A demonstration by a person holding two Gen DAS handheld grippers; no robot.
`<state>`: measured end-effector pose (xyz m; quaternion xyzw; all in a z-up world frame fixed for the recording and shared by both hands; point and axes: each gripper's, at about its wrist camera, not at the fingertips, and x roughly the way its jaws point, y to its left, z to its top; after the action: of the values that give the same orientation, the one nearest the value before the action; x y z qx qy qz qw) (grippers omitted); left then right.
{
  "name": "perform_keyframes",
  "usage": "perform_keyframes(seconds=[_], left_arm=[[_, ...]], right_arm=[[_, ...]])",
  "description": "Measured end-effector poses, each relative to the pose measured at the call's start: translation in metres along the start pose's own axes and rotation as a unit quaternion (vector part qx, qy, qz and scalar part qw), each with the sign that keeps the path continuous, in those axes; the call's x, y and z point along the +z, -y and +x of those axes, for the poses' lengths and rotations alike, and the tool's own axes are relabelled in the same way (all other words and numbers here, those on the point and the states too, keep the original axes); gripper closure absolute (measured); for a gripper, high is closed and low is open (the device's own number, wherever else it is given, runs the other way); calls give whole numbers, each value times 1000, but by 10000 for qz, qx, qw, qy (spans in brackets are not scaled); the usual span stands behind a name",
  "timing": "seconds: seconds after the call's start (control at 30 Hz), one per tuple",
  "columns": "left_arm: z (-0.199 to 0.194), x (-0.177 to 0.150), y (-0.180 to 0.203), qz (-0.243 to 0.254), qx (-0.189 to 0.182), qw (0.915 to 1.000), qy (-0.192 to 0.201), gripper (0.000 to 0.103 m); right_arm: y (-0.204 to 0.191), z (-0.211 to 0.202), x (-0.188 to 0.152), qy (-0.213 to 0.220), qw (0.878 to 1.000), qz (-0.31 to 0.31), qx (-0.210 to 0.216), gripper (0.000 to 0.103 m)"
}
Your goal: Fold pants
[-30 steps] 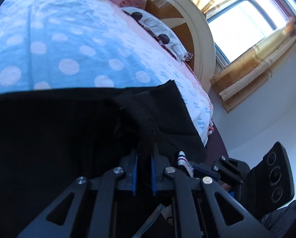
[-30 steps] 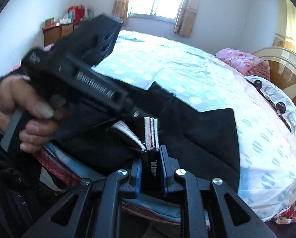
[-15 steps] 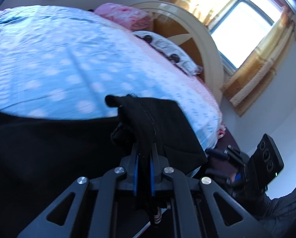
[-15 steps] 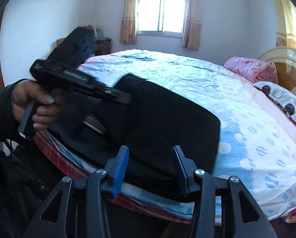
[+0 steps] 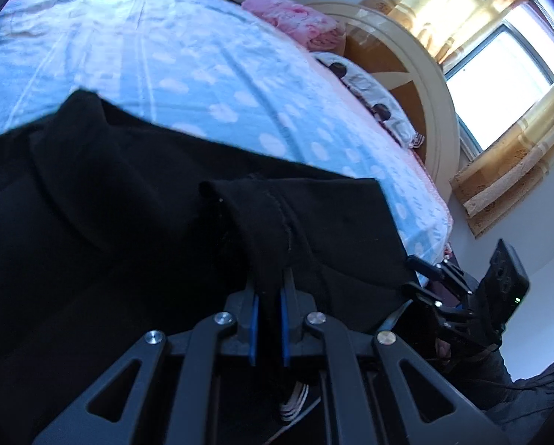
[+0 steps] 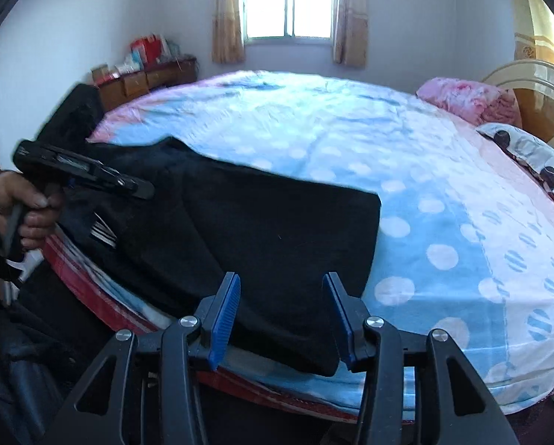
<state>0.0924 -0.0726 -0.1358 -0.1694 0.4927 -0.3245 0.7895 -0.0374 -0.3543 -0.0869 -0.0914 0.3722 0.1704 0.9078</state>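
The black pants (image 6: 277, 230) lie as a broad, matte, fleece-like slab across the lower left and centre of the right wrist view, folded over on the near edge of the bed; the right-hand edge of the cloth is straight with a squared corner, and the near hem droops over the mattress side. In the left wrist view the same pants (image 5: 128, 222) fill the lower left of the frame, soft and thick, with a stitched hem band running down the centre.

The left gripper (image 5: 269, 298) is clamped tight on that hem band; its blue ribbed pads (image 5: 254, 328) press the dark cloth from both sides, and a striped white-and-dark ribbon (image 5: 294, 400) hangs beneath. In the right wrist view this left gripper (image 6: 145, 190) shows at centre left, a black angular tool held in a hand (image 6: 28, 207).

The right gripper (image 6: 282, 317) stands apart at bottom centre, its blue pads (image 6: 225, 313) spread with nothing pinched; the pants lie beyond and below them, untouched by the pads.

The bedspread (image 6: 406, 170) is plush, pale blue with white dots, pink toward the right; a crumpled pink blanket (image 6: 466, 98) and a dotted pillow (image 6: 536, 159) sit at upper right beside the curved cream headboard (image 5: 421, 85).
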Motion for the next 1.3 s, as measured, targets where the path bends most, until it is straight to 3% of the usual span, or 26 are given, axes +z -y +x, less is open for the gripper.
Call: perform_keyframes(seconds=[0.07,0.2,0.3,0.33,0.37,0.47,0.57,0.63,0.67,0.73,0.93,1.03,1.13,1.23,1.3], left_arm=[[1,-1,-4,-84,-28,10000,9,87],[-10,-4,-4,-83,37,9999,57,80],[-35,-8,14,445,630,9962,407,46],[-44,-9,19,584,773,9936,577,30],[-53,-10,24,699,918,9904,758,20],[-60,-13,36,977,1058,9846,990,19],[-31,-19,39,1158,1495,9798,643,19],[-16,-23,33,1174,1771,9760,483,19],[-7,-27,28,1203,2034,9709,395,19],[-10,-30,31,1345,2032,9686,498,19],[-33,-22,18,1106,2119,9685,696,16],[-49,-18,6,946,2416,9616,899,7],[-55,-15,-8,741,2619,9578,920,7],[-58,-16,-20,531,2637,9593,858,7],[-60,-19,-23,492,2578,9611,860,7]], right_arm=[[8,17,-4,-378,9991,190,-75,54],[12,13,-2,-362,9990,272,25,54],[7,1,6,-307,9992,14,-268,54],[6,-5,11,-198,9994,-25,-292,54],[5,-9,14,-117,9996,0,-251,54],[8,-17,28,182,9990,330,226,49],[11,1,39,155,9936,750,829,48],[10,20,38,-61,9940,779,762,48],[12,38,35,-451,9942,814,546,48],[17,54,31,-781,9917,935,411,47],[19,31,55,-517,9933,909,489,47],[16,32,82,-303,9900,1023,923,47],[-1,49,102,-249,9844,1027,1407,47],[-25,72,114,-403,9741,1034,1971,47],[-43,92,115,-677,9724,918,2035,47]])
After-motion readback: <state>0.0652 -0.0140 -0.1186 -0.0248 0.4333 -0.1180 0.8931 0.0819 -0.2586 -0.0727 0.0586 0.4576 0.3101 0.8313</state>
